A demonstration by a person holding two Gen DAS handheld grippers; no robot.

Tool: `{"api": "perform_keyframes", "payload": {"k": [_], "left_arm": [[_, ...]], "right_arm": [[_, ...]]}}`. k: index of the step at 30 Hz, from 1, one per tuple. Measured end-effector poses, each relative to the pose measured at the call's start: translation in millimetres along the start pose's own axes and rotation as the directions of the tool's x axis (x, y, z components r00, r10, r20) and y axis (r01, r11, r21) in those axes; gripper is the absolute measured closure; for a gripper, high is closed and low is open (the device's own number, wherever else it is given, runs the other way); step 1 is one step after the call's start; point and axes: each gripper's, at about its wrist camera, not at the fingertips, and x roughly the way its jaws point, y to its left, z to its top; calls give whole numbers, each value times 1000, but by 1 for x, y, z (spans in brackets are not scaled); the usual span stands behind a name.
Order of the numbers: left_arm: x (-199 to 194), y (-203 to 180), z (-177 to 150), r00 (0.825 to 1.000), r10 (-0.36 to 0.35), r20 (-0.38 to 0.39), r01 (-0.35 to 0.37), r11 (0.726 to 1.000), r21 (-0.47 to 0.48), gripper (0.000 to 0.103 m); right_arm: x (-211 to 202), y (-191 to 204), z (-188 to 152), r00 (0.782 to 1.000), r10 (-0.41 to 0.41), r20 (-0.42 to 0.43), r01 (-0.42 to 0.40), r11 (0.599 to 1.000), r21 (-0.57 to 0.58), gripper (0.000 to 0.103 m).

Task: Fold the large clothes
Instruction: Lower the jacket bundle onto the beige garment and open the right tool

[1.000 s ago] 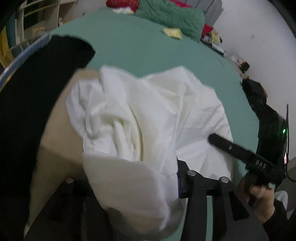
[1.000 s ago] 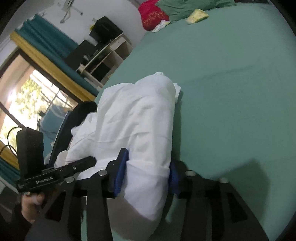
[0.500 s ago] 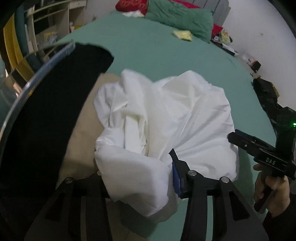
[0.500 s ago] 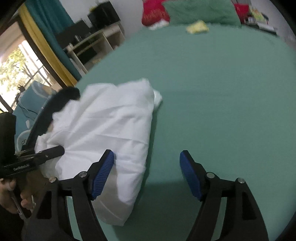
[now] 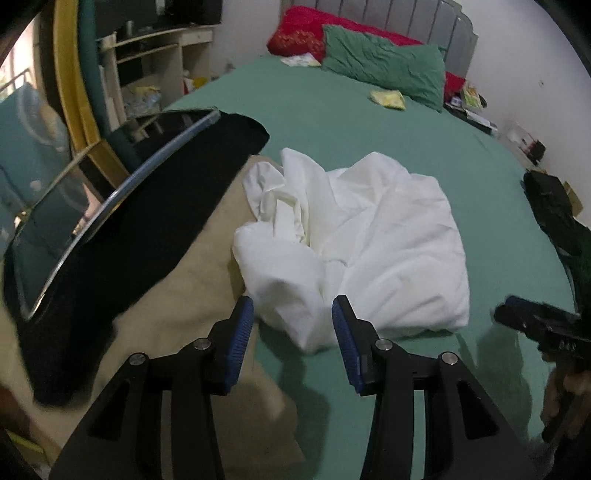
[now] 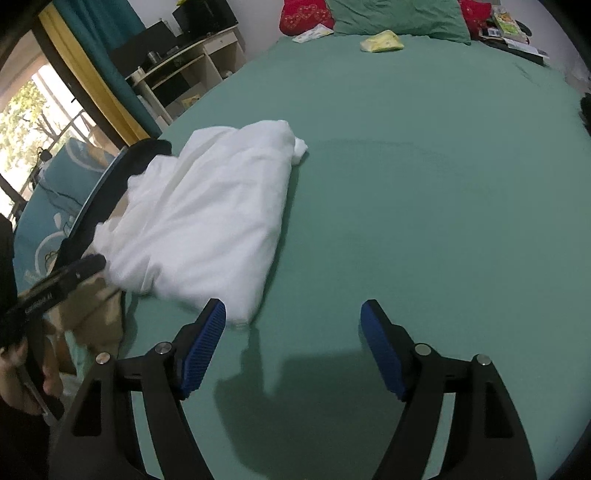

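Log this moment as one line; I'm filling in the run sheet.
step: fold placed | left gripper: open, at white garment | right gripper: open, beside it | garment: bundled on green bed

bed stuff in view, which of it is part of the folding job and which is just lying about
Part of the job: crumpled white cloth garment, left claw, right claw.

Just lying about: green pillow, red cushion, small yellow cloth, black fabric.

Rumpled matt white cloth garment (image 5: 373, 236) lies on a smooth green sheet (image 6: 424, 166) (cloth too).
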Motion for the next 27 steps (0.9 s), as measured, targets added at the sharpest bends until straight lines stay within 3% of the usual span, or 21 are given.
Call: {"api": "perform_keyframes", "payload": {"k": [5,12,19,23,27], "left_arm": [[-24,-11,-22,1000,-6,1,6,1000,-22,56],[-60,-50,-51,994,-104,24,104,994,-16,56],[-98,-89,-80,969,-237,63,238,971,-4,56],[-124,-113,-87,955,-277,107,276,961,29,56],[-147,-137,-89,953,-265,150,258,964,64,56]], "right_arm": [[-37,-6,-28,1000,-17,1,17,1000,4,27],[-88,-22,-66,999,-48,18,47,998,33,27],[-144,-34,-98,994,-86,63,82,995,57,27],[-175,-38,-111,987,-126,98,122,991,47,27],[-205,-41,-117,976,-170,139,167,985,35,27]]}}
